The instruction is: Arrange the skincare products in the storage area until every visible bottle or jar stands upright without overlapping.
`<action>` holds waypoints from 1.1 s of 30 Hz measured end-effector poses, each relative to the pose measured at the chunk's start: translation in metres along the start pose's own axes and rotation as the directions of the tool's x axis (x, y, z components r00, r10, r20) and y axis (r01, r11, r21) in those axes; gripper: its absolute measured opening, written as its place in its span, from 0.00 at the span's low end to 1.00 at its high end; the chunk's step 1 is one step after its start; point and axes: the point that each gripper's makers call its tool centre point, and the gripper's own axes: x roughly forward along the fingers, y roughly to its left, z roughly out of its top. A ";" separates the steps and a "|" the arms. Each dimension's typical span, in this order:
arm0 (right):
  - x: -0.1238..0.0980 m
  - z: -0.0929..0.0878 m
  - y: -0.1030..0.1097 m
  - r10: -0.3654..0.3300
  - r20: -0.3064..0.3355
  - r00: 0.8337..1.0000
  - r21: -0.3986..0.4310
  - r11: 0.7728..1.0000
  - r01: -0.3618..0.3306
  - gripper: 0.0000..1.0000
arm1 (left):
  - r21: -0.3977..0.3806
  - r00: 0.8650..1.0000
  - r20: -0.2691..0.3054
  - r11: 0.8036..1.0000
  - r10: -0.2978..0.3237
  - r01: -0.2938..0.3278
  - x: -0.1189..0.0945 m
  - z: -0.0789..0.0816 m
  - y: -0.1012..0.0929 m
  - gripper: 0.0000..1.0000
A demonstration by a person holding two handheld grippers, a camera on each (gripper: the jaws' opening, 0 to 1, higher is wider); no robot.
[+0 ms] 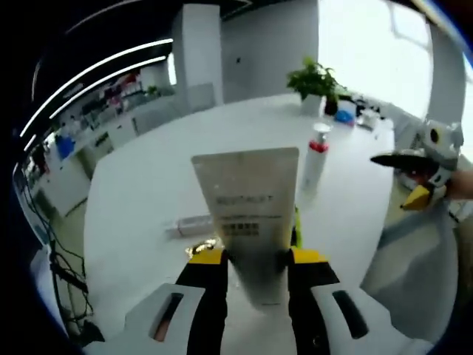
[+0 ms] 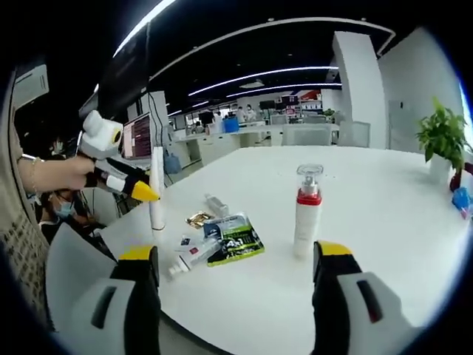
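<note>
A pale upright squeeze tube [image 1: 247,214] sits nearest the left gripper view, clamped between the 2 yellow-tipped jaws of the left gripper [image 1: 256,257], held above the white table [image 1: 148,185]. Beyond it a red-collared pump bottle [image 1: 315,157] stands upright. In the right gripper view the right gripper [image 2: 240,255] hangs level, jaws wide apart and empty, near a green sachet [image 2: 233,239] and a small tube [image 2: 194,256] lying flat.

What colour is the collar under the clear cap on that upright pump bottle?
Red, on a white pump bottle; clearest in the right gripper view.
</note>
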 end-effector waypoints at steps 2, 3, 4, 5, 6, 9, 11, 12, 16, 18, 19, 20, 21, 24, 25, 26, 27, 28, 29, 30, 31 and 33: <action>-0.001 0.005 0.002 0.002 0.014 1.000 0.011 1.000 -0.002 0.86 | 0.001 1.000 0.017 1.000 0.001 -0.001 -0.002 0.005 -0.005 0.27; 0.000 0.006 0.004 0.003 0.017 1.000 0.010 1.000 -0.003 0.86 | 0.000 1.000 0.024 1.000 0.002 -0.002 -0.002 0.007 -0.007 0.27; 0.000 0.008 0.007 0.008 0.022 1.000 0.010 1.000 -0.008 0.86 | -0.003 1.000 0.031 1.000 0.003 -0.003 -0.003 0.008 -0.008 0.27; 0.000 0.009 0.007 0.009 0.024 1.000 0.011 1.000 -0.010 0.86 | -0.003 0.999 0.035 1.000 0.004 -0.004 -0.003 0.010 -0.010 0.27; 0.001 0.015 0.012 0.020 0.038 0.999 0.017 1.000 -0.021 0.86 | -0.003 0.999 0.042 1.000 0.003 -0.003 -0.004 0.011 -0.013 0.27; 0.002 0.022 0.018 0.037 0.055 0.998 0.027 0.999 -0.039 0.85 | -0.007 0.999 0.051 1.000 0.007 -0.007 -0.003 0.014 -0.019 0.27; 0.004 0.028 0.024 0.055 0.069 0.996 0.034 0.998 -0.058 0.83 | -0.009 0.998 0.060 1.000 0.012 -0.012 -0.002 0.015 -0.022 0.27; 0.005 0.033 0.028 0.068 0.079 0.995 0.039 0.997 -0.071 0.83 | -0.007 0.998 0.062 1.000 0.014 -0.013 -0.002 0.017 -0.024 0.27; 0.009 0.048 0.043 0.117 0.107 0.987 0.028 0.992 -0.120 0.75 | 0.001 0.997 0.077 1.000 0.009 -0.010 -0.003 0.021 -0.035 0.27; 0.012 0.055 0.053 0.140 0.122 0.983 0.017 0.990 -0.143 0.72 | -0.006 0.996 0.091 1.000 0.007 -0.007 -0.006 0.024 -0.041 0.27; 0.013 0.059 0.057 0.152 0.131 0.980 0.020 0.988 -0.156 0.72 | -0.011 0.995 0.097 1.000 0.005 -0.004 -0.006 0.026 -0.043 0.27; 0.015 0.064 0.063 0.169 0.146 0.975 0.028 0.984 -0.174 0.72 | -0.016 0.994 0.106 1.000 0.002 0.000 -0.007 0.027 -0.046 0.27; 0.016 0.069 0.068 0.180 0.161 0.970 0.040 0.981 -0.189 0.72 | -0.016 0.994 0.109 1.000 0.000 0.001 -0.008 0.028 -0.048 0.27; 0.020 0.085 0.083 0.219 0.204 0.954 0.061 0.970 -0.236 0.70 | -0.006 0.993 0.116 1.000 0.001 0.000 -0.011 0.031 -0.052 0.27; 0.020 0.087 0.084 0.224 0.207 0.952 0.061 0.969 -0.241 0.69 | 0.003 0.993 0.115 1.000 0.002 -0.002 -0.011 0.032 -0.054 0.27; 0.023 0.092 0.089 0.236 0.216 0.947 0.064 0.965 -0.255 0.69 | 0.006 0.993 0.114 1.000 0.002 -0.003 -0.012 0.033 -0.055 0.27; 0.024 0.095 0.092 0.243 0.222 0.944 0.066 0.962 -0.263 0.68 | 0.009 0.993 0.115 1.000 0.004 -0.005 -0.013 0.033 -0.057 0.27; 0.027 0.099 0.096 0.253 0.229 0.940 0.066 0.959 -0.274 0.68 | 0.010 0.993 0.117 1.000 0.004 -0.005 -0.014 0.034 -0.058 0.27; 0.029 0.102 0.099 0.262 0.231 0.937 0.066 0.957 -0.284 0.67 | 0.012 0.993 0.118 1.000 0.003 -0.004 -0.014 0.034 -0.061 0.27; 0.033 0.104 0.103 0.269 0.229 0.935 0.066 0.954 -0.291 0.65 | 0.016 0.993 0.119 1.000 0.001 -0.003 -0.014 0.035 -0.063 0.27; 0.035 0.105 0.105 0.272 0.226 0.936 0.064 0.954 -0.293 0.62 | 0.022 0.993 0.121 1.000 -0.002 0.000 -0.015 0.036 -0.067 0.27; 0.040 0.102 0.109 0.274 0.192 0.942 0.039 0.957 -0.286 0.53 | 0.036 0.992 0.123 0.999 -0.014 0.009 -0.015 0.037 -0.073 0.27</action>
